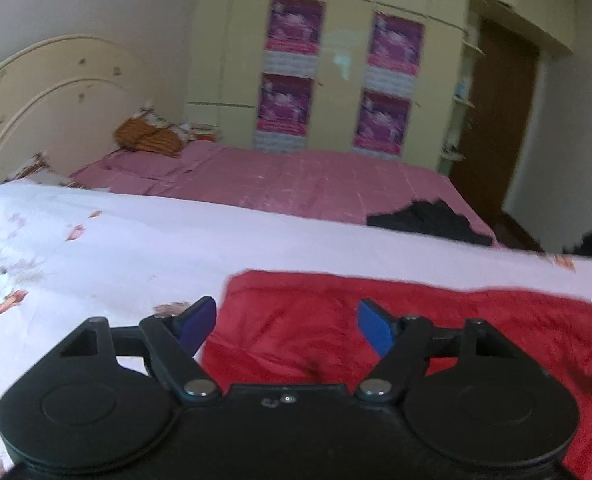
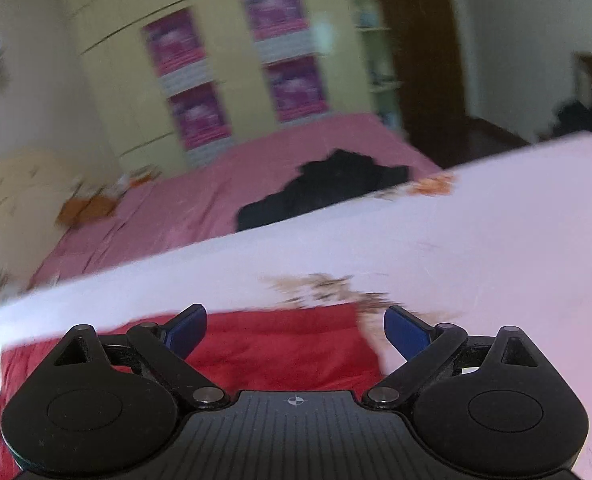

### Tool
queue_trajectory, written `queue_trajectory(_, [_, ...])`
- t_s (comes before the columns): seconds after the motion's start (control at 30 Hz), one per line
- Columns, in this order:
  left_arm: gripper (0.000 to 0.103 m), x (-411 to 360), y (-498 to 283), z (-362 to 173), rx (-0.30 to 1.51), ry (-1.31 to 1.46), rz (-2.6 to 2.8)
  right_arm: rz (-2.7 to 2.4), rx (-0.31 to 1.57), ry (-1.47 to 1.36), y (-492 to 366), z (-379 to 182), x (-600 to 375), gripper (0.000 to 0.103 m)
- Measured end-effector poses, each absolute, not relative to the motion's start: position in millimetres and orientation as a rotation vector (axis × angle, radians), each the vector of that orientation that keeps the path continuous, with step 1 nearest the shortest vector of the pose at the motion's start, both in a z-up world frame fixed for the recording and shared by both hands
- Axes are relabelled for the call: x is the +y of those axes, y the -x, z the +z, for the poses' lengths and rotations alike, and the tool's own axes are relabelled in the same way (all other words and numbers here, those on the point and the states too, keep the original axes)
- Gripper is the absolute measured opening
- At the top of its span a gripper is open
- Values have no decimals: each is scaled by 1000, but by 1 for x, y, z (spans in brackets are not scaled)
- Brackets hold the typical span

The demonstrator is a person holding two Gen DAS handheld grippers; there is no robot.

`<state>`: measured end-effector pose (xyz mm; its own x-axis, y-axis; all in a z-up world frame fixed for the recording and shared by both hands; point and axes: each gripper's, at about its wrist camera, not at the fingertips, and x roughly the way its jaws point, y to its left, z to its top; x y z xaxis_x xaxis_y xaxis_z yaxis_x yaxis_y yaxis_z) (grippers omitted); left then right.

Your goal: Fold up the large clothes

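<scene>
A red garment (image 1: pixel 416 332) lies flat on a white floral sheet (image 1: pixel 116 256). In the left wrist view my left gripper (image 1: pixel 286 326) is open and empty, over the garment's left end. In the right wrist view the same red garment (image 2: pixel 272 352) lies under my right gripper (image 2: pixel 296 330), which is open and empty above its right end. The garment's right edge (image 2: pixel 370 344) shows between the blue fingertips. The near part of the garment is hidden behind both gripper bodies.
Beyond the white sheet lies a bed with a pink cover (image 1: pixel 296 184) and a black garment (image 1: pixel 428 220) on it, also in the right wrist view (image 2: pixel 328 188). An orange patterned cloth (image 1: pixel 152 136), a cream headboard (image 1: pixel 52 100) and a wardrobe with posters (image 1: pixel 336 72) stand behind.
</scene>
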<state>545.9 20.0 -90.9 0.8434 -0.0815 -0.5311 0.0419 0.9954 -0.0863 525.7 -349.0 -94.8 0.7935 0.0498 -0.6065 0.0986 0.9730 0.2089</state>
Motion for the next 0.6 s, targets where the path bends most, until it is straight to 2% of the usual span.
queue_trajectory(0.07, [75,9,-547,-96,584,56,-82,21,677,-153,-525,-101,-323,77])
queue_trajectory(0.3, [72,6,-552,-127,661,38,-43,51,705,-75,-532,-131,-275,77])
queue_trajectory(0.6, [76,12,-557,-155,688,54,13,-70,786,18,-548,-178,-291,77])
